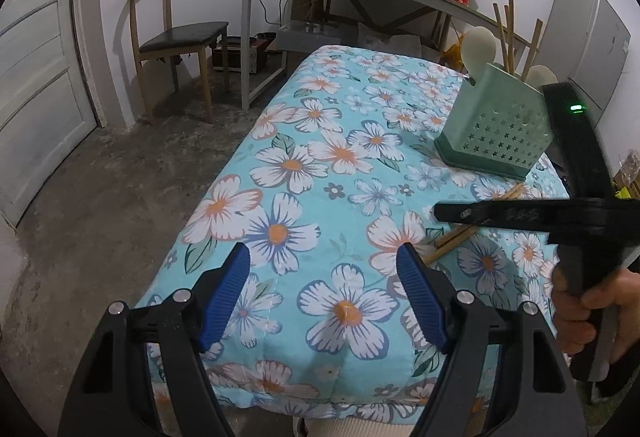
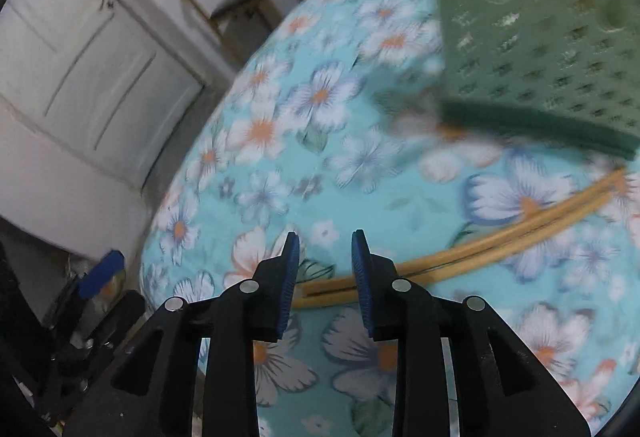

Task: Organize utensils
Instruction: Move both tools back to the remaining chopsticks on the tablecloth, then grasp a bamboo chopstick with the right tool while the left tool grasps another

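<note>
Chopsticks (image 2: 480,249), two of them side by side and touching, lie flat on the flowered cloth of the tabletop (image 1: 304,173), running from the right gripper's fingers out toward 2 o'clock in the right wrist view; in the left wrist view the same pair shows at about 3 o'clock, partly hidden under the right gripper's black frame. One green utensil holder (image 1: 496,125) with star-shaped holes stands at about 1 o'clock in the left view, well apart from the left gripper and just beyond the loose pair. It holds four more chopsticks (image 1: 505,33) upright and two pale spoons (image 1: 479,47), their bowls up above the rim. The right gripper (image 2: 325,265) points down at the cloth from the near side, its two blue-padded fingers (image 2: 290,281) apart by a narrow gap and gripping nothing; the near ends of the loose pair pass behind that gap, and whether the pads touch them cannot be told. One hand (image 1: 592,313) shows at 4 o'clock in the left view, wrapped round the right gripper's handle. The left gripper (image 1: 324,269) hovers low over the near end of the tabletop, level and aimed along the cloth, its fingers spread wide with nothing between them.
</note>
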`<state>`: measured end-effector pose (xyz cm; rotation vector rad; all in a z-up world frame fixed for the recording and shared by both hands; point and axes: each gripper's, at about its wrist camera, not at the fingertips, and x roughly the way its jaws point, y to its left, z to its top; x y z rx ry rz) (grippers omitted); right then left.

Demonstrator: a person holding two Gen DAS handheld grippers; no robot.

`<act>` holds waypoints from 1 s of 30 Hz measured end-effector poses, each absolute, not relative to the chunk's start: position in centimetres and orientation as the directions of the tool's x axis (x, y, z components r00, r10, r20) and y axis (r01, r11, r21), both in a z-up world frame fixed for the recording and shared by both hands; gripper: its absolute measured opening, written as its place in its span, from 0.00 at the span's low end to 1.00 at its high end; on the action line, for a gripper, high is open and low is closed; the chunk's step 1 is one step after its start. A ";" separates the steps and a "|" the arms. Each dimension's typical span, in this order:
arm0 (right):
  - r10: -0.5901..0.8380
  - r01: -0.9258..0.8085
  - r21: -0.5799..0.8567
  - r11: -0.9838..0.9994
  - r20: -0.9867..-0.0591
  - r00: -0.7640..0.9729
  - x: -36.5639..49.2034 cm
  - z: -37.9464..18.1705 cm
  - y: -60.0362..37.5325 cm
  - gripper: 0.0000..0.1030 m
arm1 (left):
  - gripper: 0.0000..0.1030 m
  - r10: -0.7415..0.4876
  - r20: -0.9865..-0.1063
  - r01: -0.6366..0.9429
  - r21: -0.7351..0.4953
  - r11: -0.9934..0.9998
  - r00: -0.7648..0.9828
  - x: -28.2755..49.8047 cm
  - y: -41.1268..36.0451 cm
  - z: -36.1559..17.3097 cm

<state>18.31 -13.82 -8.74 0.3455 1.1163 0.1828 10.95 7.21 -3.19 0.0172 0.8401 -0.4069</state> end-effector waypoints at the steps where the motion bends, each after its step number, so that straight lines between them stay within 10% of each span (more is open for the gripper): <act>1: 0.310 0.017 0.346 0.938 -0.860 0.406 18.3 -9.3 -13.4 0.26 | 0.71 -0.343 -0.727 0.358 -0.143 0.923 0.595 10.9 7.2 -3.2; 30: 0.265 0.379 0.533 0.757 -0.780 0.567 4.3 -9.2 -29.5 0.35 | 0.71 -0.417 -0.759 0.463 -0.172 0.870 0.501 9.9 3.2 -4.9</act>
